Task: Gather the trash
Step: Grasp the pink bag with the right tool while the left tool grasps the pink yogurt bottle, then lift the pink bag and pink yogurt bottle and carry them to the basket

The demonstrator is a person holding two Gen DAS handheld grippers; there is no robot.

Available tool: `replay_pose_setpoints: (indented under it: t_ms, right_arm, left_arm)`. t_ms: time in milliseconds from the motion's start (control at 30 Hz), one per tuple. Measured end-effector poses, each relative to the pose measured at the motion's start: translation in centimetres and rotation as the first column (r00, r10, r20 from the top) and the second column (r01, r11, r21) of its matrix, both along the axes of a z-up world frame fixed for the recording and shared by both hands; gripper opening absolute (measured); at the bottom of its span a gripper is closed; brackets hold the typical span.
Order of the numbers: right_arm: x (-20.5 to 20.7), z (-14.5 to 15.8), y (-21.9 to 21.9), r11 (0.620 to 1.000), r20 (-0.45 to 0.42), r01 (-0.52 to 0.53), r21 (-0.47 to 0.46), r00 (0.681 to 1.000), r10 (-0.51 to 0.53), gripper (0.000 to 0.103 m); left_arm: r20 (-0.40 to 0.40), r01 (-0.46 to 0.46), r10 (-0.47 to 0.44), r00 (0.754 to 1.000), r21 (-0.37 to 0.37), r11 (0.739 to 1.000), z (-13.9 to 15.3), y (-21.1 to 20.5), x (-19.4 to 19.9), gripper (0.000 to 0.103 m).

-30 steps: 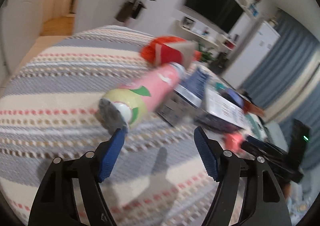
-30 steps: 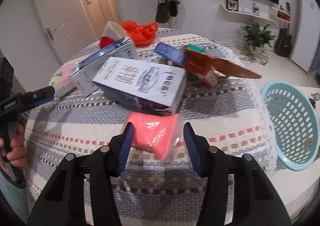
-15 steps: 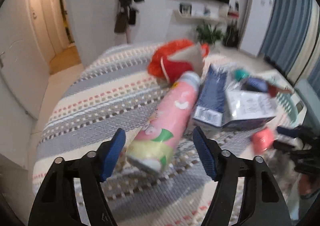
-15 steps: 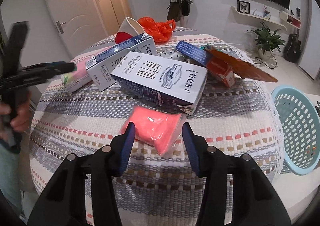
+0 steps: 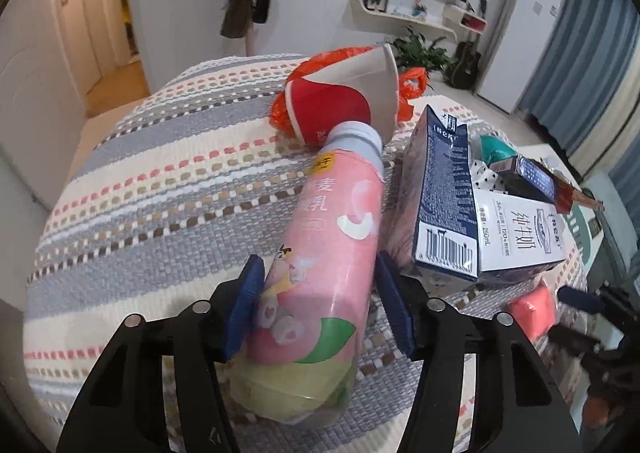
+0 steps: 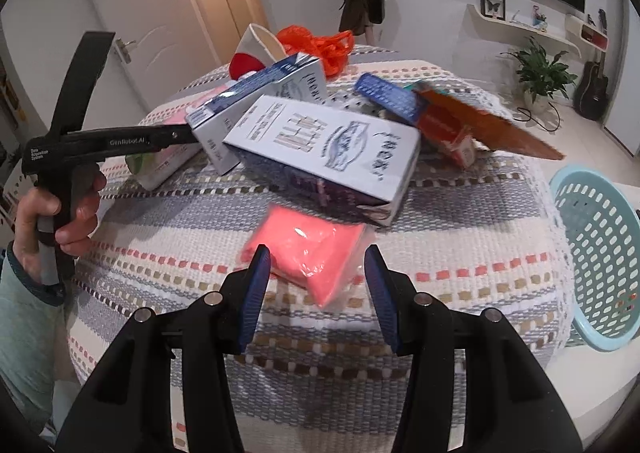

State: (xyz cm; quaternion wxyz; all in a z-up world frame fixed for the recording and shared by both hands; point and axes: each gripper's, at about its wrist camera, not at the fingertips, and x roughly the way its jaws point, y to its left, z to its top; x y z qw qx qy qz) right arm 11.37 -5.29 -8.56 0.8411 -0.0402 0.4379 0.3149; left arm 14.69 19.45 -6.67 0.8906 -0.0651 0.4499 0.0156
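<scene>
Your left gripper [image 5: 320,307] has just been closing its jaws on the pink bottle [image 5: 320,277], which lies on the striped worktop [image 5: 160,181] neck away from you; both pads look pressed to its sides. Your right gripper [image 6: 316,293] stands open astride the coral pouch [image 6: 308,253], pads clear. Beyond, milk cartons [image 6: 324,149] hide other litter; the blue basket [image 6: 596,253] waits, partly cut off.

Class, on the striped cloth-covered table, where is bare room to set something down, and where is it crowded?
Free: the striped cloth left of the pink plastic bottle, and the near strip in front of the pink plastic pouch. Crowded: around the blue-and-white milk cartons and red paper cup.
</scene>
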Motion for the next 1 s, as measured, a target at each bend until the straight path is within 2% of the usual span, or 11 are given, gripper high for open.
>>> replay_pose_setpoints:
  t_ms: [167, 233, 300, 467, 500, 567, 833, 1000]
  right_arm:
    - [-0.8, -0.4, 1.1, 0.999, -0.014, -0.048, -0.006, 0.999, 0.048, 0.046]
    - [-1.5, -0.3, 1.7, 0.995, -0.035, -0.099, 0.016, 0.994, 0.1, 0.046]
    - [-2.7, 0.1, 2.5, 0.989, -0.011, -0.15, 0.015, 0.989, 0.151, 0.046]
    - [-3.0, 1.2, 3.1, 0.988, 0.067, -0.152, -0.028, 0.986, 0.154, 0.046]
    - [-2.7, 1.3, 3.4, 0.988, 0.082, -0.147, -0.051, 0.985, 0.151, 0.054]
    - [-2.0, 1.2, 3.9, 0.986, 0.088, -0.151, -0.07, 0.984, 0.157, 0.06]
    - [0.1, -0.7, 6.7, 0.969, 0.073, -0.193, -0.155, 0.976, 0.206, 0.06]
    - [-0.8, -0.7, 7.0, 0.967, 0.063, -0.212, -0.139, 0.973, 0.222, 0.057]
  left_arm:
    - [0.018, -0.113, 0.114, 0.993, -0.066, 0.991, 0.0, 1.1, -3.1, 0.053]
    - [0.024, -0.153, 0.156, 0.987, -0.095, 0.984, -0.1, 1.7, -4.6, 0.053]
    - [0.034, -0.173, 0.178, 0.983, -0.115, 0.978, 0.0, 2.2, -5.8, 0.052]
    - [0.048, -0.201, 0.209, 0.977, -0.137, 0.97, 0.1, 2.7, -7.8, 0.052]
    - [0.05, -0.204, 0.213, 0.976, -0.137, 0.969, 0.1, 2.8, -8.0, 0.052]
    - [0.058, -0.214, 0.223, 0.973, -0.134, 0.968, 0.3, 2.8, -8.5, 0.051]
    - [0.079, -0.219, 0.235, 0.969, -0.169, 0.961, 0.9, 2.6, -10.5, 0.05]
    - [0.104, -0.206, 0.226, 0.969, -0.17, 0.964, 1.4, 2.2, -10.9, 0.048]
